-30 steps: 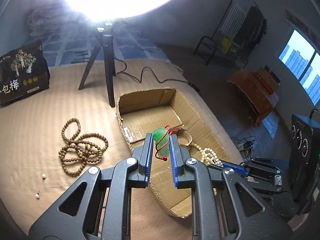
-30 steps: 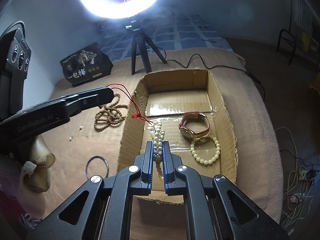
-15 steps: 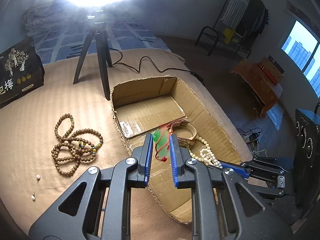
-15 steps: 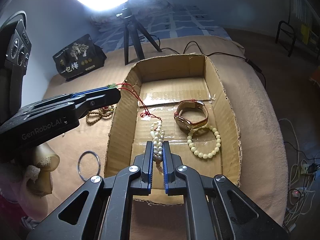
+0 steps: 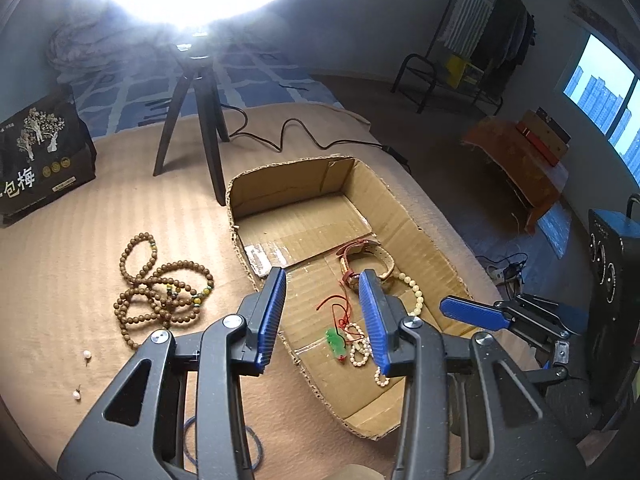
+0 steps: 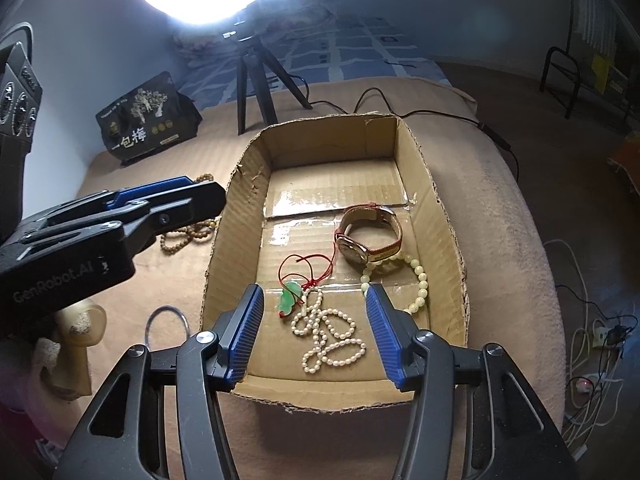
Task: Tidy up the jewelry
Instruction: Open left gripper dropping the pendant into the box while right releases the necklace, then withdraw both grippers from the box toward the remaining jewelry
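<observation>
Both grippers just let go: left gripper (image 5: 323, 316) dropped the jade pendant (image 6: 290, 299), right gripper (image 6: 315, 330) dropped the pearl necklace (image 6: 328, 336) beside it, jaws opening, nothing between them. Wooden beads (image 5: 160, 292) lie mid-left outside the cardboard box (image 6: 450, 232), nearest the left one.

Tan blanket-covered bed (image 5: 60, 248) carries cardboard box (image 5: 404, 216), brown bead strands (image 5: 160, 292), tripod (image 5: 200, 120), black pouch (image 5: 40, 152).

1. Cardboard box (image 6: 436, 204) at frame centre, on the bed (image 6: 492, 248).
2. Inside: watch (image 6: 370, 236) centre-right; pendant (image 6: 290, 298) and pearl strand (image 6: 328, 336) lower centre, touching.
3. Left of box: bead necklace (image 5: 160, 292).
4. Behind box, upper centre: tripod (image 5: 196, 120).
</observation>
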